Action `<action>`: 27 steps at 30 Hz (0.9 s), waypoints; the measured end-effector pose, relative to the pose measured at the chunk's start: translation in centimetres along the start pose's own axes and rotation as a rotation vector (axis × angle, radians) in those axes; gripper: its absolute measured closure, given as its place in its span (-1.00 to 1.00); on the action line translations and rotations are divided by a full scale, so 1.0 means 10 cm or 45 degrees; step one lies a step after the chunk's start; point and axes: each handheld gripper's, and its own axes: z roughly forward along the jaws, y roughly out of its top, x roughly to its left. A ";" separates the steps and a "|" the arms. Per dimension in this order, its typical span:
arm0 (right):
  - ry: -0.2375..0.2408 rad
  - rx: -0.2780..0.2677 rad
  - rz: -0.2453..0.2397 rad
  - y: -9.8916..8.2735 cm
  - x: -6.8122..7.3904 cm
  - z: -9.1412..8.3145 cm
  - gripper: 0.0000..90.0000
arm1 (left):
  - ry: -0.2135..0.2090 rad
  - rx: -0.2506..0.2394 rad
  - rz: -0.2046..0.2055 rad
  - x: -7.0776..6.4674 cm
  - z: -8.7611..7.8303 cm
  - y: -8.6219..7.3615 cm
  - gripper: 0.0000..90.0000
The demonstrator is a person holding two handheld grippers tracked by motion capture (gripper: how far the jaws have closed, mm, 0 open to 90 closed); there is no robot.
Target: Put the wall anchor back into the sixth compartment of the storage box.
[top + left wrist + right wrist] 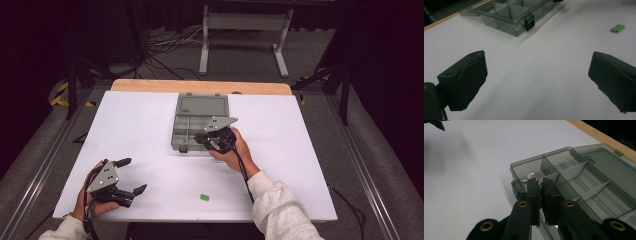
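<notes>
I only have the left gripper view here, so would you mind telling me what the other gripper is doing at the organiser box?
Observer: The right gripper is shut on a small green piece, held over the near edge of the open organiser box.
Operator: Thank you. Is the box lid open flat?
Observer: Yes, the lid lies back flat on the table, on the far side of the compartments.
Operator: And is my own gripper near that loose green piece I see?
Observer: The left gripper is open near the table's front left; the loose green piece lies apart from it, to its right.
</notes>
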 end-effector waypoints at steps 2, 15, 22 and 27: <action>-0.007 0.002 0.010 0.00 -0.02 0.03 0.89 | -0.002 0.000 0.000 0.00 0.00 0.00 -0.93; -0.024 0.023 0.041 0.03 -0.05 0.16 0.89 | -0.013 0.000 0.001 0.00 0.00 0.00 -0.93; -0.055 0.032 0.050 0.02 -0.06 0.21 0.89 | -0.018 0.000 0.002 0.00 0.00 0.00 -0.93; -0.052 0.034 0.056 0.01 -0.06 0.21 0.89 | -0.019 0.002 0.002 0.00 0.00 0.00 -0.93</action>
